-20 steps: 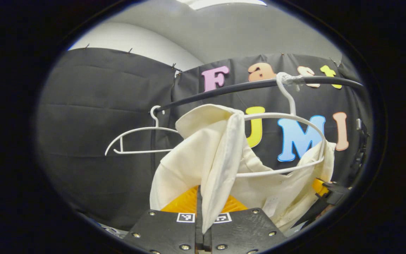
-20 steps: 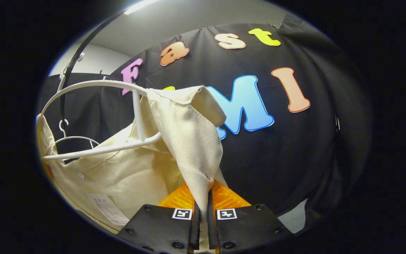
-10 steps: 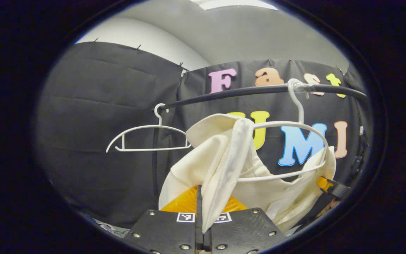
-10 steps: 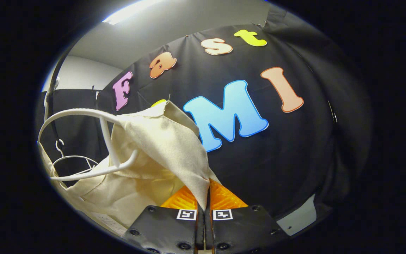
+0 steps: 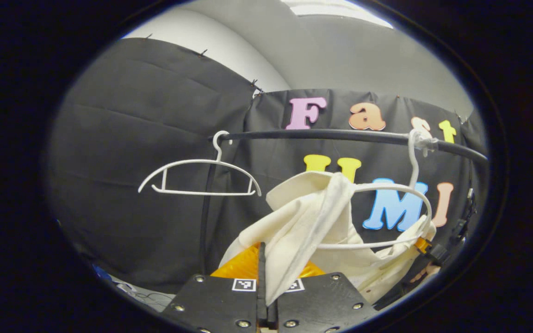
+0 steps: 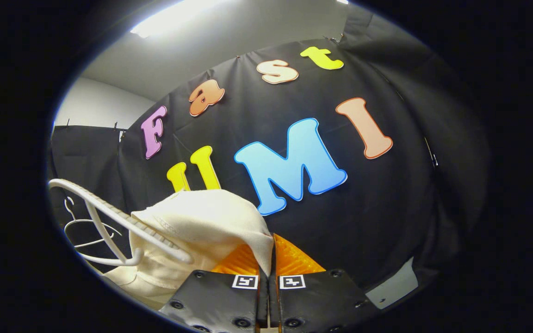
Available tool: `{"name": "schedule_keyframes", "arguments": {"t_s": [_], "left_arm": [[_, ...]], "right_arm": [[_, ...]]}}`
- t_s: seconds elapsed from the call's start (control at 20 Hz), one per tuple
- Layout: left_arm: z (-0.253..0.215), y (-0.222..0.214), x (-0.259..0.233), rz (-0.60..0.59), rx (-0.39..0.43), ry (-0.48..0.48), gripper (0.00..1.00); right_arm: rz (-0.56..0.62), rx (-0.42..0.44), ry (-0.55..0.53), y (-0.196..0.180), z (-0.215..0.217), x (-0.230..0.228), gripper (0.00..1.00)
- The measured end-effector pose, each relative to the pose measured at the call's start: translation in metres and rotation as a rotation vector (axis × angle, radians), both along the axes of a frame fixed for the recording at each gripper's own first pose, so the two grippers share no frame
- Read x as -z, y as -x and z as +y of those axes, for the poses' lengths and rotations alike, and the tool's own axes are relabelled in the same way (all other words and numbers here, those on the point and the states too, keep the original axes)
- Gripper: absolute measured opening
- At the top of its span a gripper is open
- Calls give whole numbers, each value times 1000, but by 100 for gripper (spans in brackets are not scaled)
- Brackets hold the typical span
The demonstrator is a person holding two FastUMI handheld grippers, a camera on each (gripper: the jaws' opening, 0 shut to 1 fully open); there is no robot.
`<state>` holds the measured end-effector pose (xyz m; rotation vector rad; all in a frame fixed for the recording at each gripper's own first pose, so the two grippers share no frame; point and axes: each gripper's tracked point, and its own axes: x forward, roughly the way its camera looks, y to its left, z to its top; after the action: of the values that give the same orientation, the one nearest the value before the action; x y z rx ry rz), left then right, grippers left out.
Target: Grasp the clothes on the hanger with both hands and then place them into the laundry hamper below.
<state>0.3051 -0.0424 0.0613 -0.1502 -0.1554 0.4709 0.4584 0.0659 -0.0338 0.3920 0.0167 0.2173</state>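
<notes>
In the left gripper view, 1 black horizontal metal rail (image 5: 322,135) carried 2 white plastic hangers: 1 bare white hanger (image 5: 199,177) hooked near the rail's left end, and 1 white hanger with the garment (image 5: 398,189) hooked farther right, where its hook was wrapped in pale tape. 1 cream-coloured cloth garment (image 5: 312,217) was draped over that second hanger, bunched and sagging below its lower bar. The left gripper (image 5: 266,289) had its 2 fingers closed tight on a fold of the garment that ran down between them. At the far right edge, the right gripper (image 5: 428,249) appeared small, touching the garment's other end. In the right gripper view, the right gripper (image 6: 267,280) also had its 2 fingers pinched together on an edge of the cream garment (image 6: 201,222), with the loaded hanger (image 6: 123,222) just left of it and the bare hanger (image 6: 81,226) behind.
</notes>
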Motion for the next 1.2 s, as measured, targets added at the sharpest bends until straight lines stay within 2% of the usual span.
{"name": "schedule_keyframes", "arguments": {"t_s": [0.25,0.55,0.85,0.95,1.0,1.2], "left_arm": [[-1,7,-15,-39,106,50,2],[-5,14,-23,14,267,90,1],[-3,18,-39,17,382,117,1],[-7,19,-32,80,428,93,2],[-7,14,-27,110,434,75,3],[-11,1,-14,186,447,-32,4]], "right_arm": [[5,13,10,-4,-14,-1,3],[-6,7,42,-2,-25,-10,3],[-13,26,66,2,-32,-20,2],[-6,46,70,7,-35,-21,0],[-8,58,75,10,-37,-22,3],[4,112,81,23,-45,-18,0]]}}
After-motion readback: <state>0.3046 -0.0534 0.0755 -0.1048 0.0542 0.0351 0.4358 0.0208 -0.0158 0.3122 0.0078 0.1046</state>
